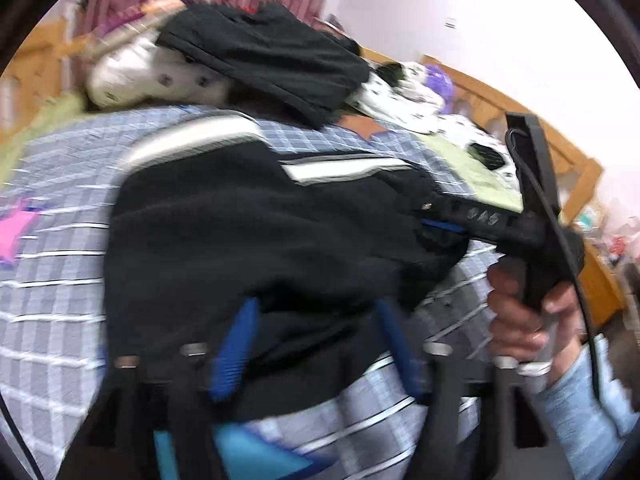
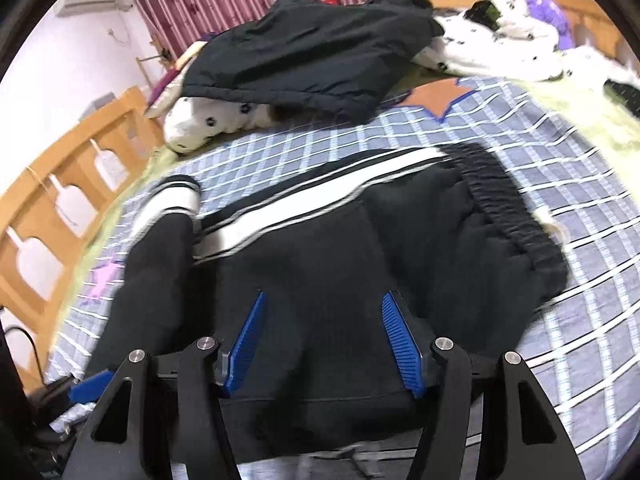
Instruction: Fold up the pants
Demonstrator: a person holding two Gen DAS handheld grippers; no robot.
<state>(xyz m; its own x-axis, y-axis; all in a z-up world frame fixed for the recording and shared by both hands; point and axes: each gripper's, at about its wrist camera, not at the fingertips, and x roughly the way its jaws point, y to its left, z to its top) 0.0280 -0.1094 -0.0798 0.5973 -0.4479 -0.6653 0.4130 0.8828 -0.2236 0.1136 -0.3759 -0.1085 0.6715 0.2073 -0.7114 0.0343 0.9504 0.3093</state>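
Both grippers, left gripper (image 1: pixel 316 344) and right gripper (image 2: pixel 322 344), had jaws spread, gripping nothing; the half-folded pants (image 2: pixel 360 240) could've slumped open on the bed (image 2: pixel 520 140).

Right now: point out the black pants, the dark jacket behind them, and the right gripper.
black pants (image 2: pixel 420 216), right wrist view, on the body below the waistband
dark jacket (image 2: pixel 304 56), right wrist view, mid panel
right gripper (image 2: pixel 320 344), right wrist view, between blue fingertips
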